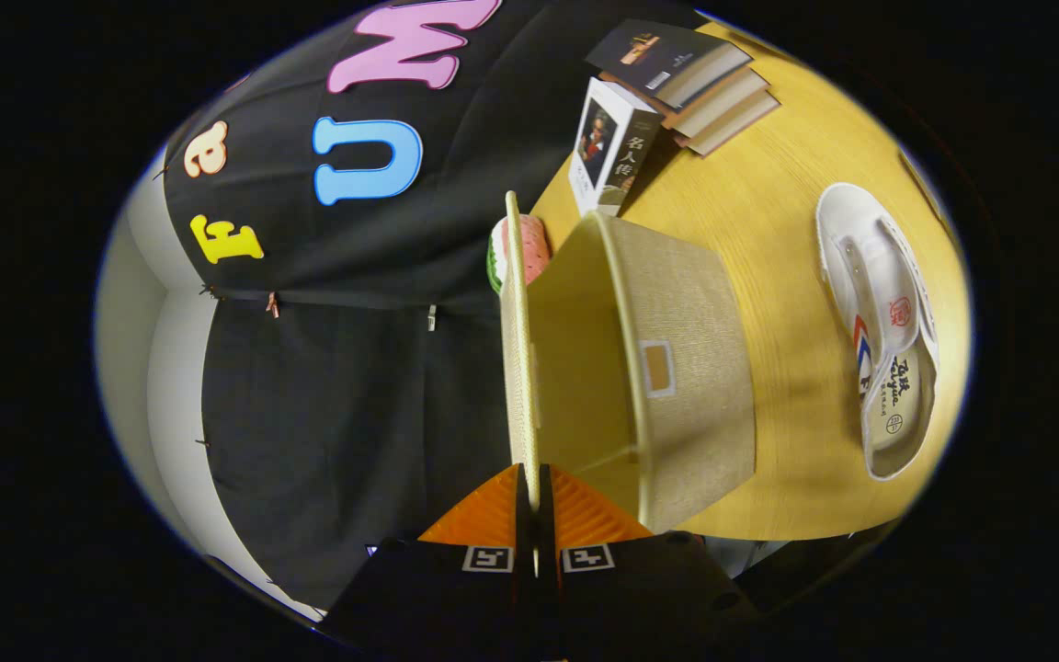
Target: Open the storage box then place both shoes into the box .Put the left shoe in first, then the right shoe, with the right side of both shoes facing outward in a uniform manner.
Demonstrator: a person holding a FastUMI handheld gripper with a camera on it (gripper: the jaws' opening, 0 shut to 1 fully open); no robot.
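We see our gripper with its two fingers pressed nearly together, pinching the thin edge of the storage box's lid between them; the lid runs straight ahead from the fingertips, seen edge-on, and both fingers press on it. The view is rolled to one side, so the table stands to the right of the lid and the booth's black cloth wall to the left of it, with a pale wall at the far left. Just behind the far part of the lid we make out a small watermelon-slice object, pink with a green and white rim, partly hidden by the lid. Right of the lid lies the storage box, beige and woven in look, its mouth open and its pale inside bare; a small label patch sits on its outer side. Beyond the box a single book stands upright on the table, and past it three more books lie in a stack. Farther right, well apart from the box, we count one white shoe lying on the table with red and blue marks on its side and its opening facing us. Nothing stands between the box and the shoe.
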